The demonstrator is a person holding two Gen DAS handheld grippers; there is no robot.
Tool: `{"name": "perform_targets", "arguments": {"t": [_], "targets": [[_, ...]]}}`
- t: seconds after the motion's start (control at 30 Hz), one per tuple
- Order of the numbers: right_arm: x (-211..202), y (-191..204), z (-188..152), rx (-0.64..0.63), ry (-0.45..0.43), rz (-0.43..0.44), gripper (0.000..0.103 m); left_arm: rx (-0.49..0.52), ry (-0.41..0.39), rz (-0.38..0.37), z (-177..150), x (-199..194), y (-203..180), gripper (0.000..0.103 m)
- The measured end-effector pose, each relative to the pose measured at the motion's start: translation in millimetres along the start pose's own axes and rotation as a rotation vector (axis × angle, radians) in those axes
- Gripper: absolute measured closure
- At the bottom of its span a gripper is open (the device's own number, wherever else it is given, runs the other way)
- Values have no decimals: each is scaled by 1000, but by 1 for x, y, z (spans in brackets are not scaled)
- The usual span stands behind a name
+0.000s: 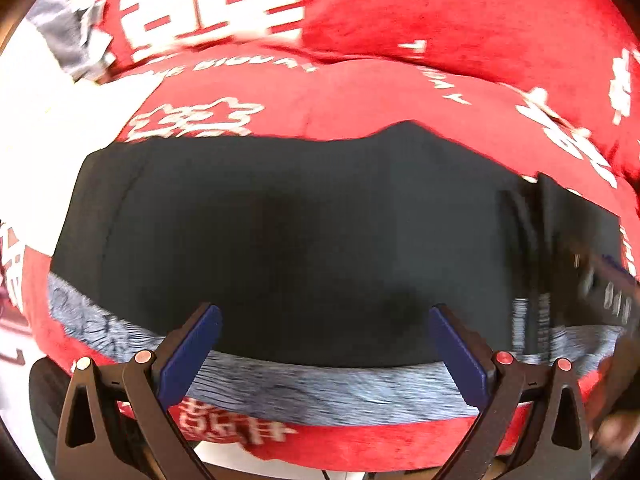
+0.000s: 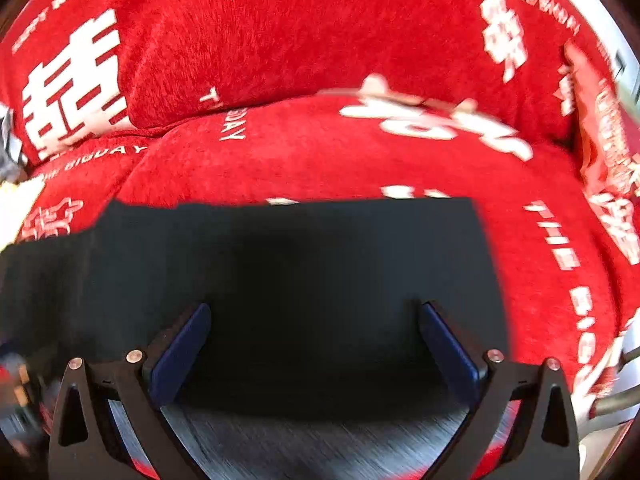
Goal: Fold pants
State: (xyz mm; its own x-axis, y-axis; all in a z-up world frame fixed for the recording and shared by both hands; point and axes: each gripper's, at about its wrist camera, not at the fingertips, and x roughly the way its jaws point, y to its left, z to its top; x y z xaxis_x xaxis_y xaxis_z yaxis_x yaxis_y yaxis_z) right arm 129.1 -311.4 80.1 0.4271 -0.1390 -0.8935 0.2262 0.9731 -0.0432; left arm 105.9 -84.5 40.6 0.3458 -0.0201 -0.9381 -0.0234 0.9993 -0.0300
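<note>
both of my grippers hang released over the dark, soft-knit pants [image 1: 300,232], which lie flat on the plush red blanket with white lettering [image 1: 440,12]. my left gripper [image 1: 325,322] has its blue pads spread wide above the heathered grey waistband [image 1: 320,384], nothing between them, i judge so they can come down astride that band. my right gripper [image 2: 316,320] stands just as wide over the black cloth near its straight right edge [image 2: 486,264], gripping nothing. the pants sit spread out like this, i think, so an edge can be pinched at two spots and carried over evenly. the picture is blurred, so seams stay unclear.
</note>
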Motion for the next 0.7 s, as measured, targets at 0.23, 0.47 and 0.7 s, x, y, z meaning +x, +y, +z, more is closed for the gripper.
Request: {"name": "perform_targets", "arguments": {"t": [0.23, 0.47, 0.7], "targets": [[15, 19, 18, 61, 5, -72, 0, -94, 32, 30, -5, 11, 54, 0], [-41, 67, -20, -45, -138, 46, 0, -170, -46, 57, 23, 3, 95, 0], [-17, 155, -19, -277, -58, 162, 0, -157, -29, 145, 22, 30, 135, 0]]}}
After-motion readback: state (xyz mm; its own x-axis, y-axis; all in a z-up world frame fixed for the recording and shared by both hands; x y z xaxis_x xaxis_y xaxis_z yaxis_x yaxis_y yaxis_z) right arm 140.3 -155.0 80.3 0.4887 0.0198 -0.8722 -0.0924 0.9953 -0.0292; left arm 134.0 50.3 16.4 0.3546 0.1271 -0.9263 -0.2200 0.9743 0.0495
